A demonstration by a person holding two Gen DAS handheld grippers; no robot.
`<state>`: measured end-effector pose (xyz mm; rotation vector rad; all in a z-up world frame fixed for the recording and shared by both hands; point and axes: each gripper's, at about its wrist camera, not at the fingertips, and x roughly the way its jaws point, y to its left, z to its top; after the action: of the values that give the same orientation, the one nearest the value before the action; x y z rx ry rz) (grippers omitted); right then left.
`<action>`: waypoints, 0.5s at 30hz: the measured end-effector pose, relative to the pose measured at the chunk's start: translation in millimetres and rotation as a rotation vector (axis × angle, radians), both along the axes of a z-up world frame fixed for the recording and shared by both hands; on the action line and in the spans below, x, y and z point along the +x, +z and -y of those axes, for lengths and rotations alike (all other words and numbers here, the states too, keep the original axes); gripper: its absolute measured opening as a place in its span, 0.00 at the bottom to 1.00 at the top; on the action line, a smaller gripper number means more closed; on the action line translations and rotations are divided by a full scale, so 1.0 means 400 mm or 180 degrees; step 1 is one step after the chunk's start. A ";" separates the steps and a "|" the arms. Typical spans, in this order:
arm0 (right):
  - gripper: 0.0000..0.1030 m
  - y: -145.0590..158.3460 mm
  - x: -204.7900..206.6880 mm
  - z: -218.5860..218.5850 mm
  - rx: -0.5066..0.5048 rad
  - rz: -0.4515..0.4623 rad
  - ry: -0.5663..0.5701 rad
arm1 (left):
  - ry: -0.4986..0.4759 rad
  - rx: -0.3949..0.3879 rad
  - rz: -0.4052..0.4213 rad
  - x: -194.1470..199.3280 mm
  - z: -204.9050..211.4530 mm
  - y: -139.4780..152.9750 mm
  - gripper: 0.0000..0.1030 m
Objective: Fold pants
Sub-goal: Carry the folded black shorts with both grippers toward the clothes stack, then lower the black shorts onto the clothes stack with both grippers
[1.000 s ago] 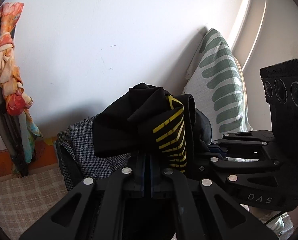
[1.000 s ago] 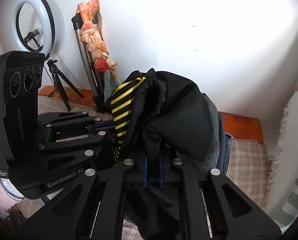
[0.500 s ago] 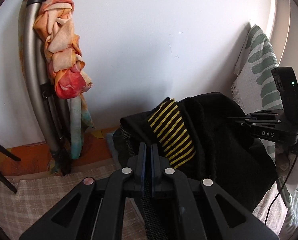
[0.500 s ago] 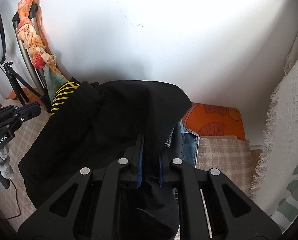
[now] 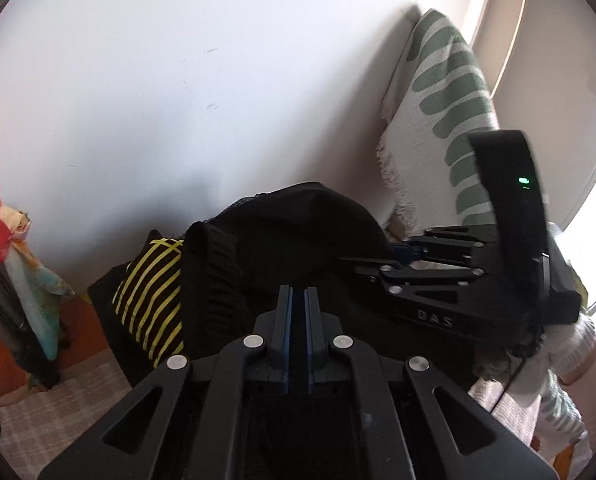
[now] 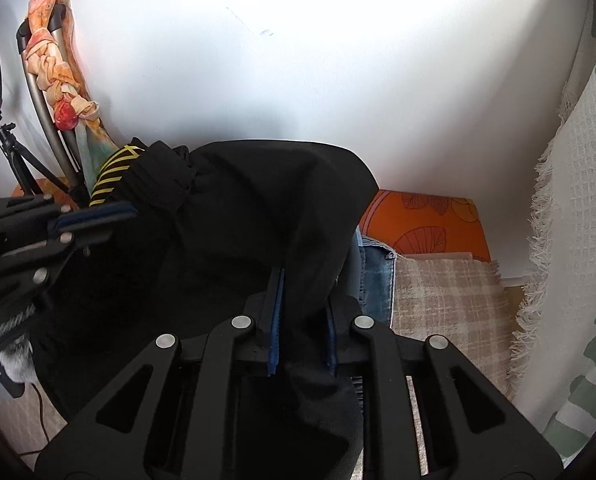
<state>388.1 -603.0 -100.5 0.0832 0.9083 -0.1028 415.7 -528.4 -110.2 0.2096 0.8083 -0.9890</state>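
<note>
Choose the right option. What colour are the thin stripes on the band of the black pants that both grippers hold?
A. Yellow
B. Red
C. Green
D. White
A. The black pants carry a band with thin yellow stripes, seen in both wrist views; the left gripper and the right gripper are each shut on the dark cloth.

Pants (image 6: 234,216) are hanging between the left gripper (image 5: 296,300) and right gripper (image 6: 302,280), with a folded jeans pile (image 6: 374,276) lying just right of the right gripper.
</note>
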 end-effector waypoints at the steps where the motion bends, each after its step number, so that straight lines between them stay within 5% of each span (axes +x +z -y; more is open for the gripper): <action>1: 0.15 -0.003 -0.001 0.004 0.0021 0.0004 -0.0024 | 0.0103 0.0090 0.0056 0.012 0.008 -0.010 0.02; 3: 0.14 -0.007 -0.001 0.014 0.0088 0.0018 -0.0057 | 0.0474 0.0340 0.0287 0.047 -0.002 -0.029 0.02; 6: 0.14 -0.009 0.001 0.018 0.0128 0.0035 -0.0039 | 0.0953 0.0330 0.0328 0.106 -0.088 -0.036 0.02; 11: 0.15 0.015 -0.008 0.036 0.0279 0.0136 -0.0065 | 0.1054 0.0317 0.0401 0.123 -0.149 -0.030 0.03; 15: 0.37 0.063 -0.032 0.044 0.0187 0.0321 -0.0240 | 0.0838 -0.0020 0.0431 0.091 -0.150 0.024 0.03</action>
<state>375.2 -620.6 -75.3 0.1758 0.8077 -0.1409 452.0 -468.4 -100.7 0.1580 0.6889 -0.7215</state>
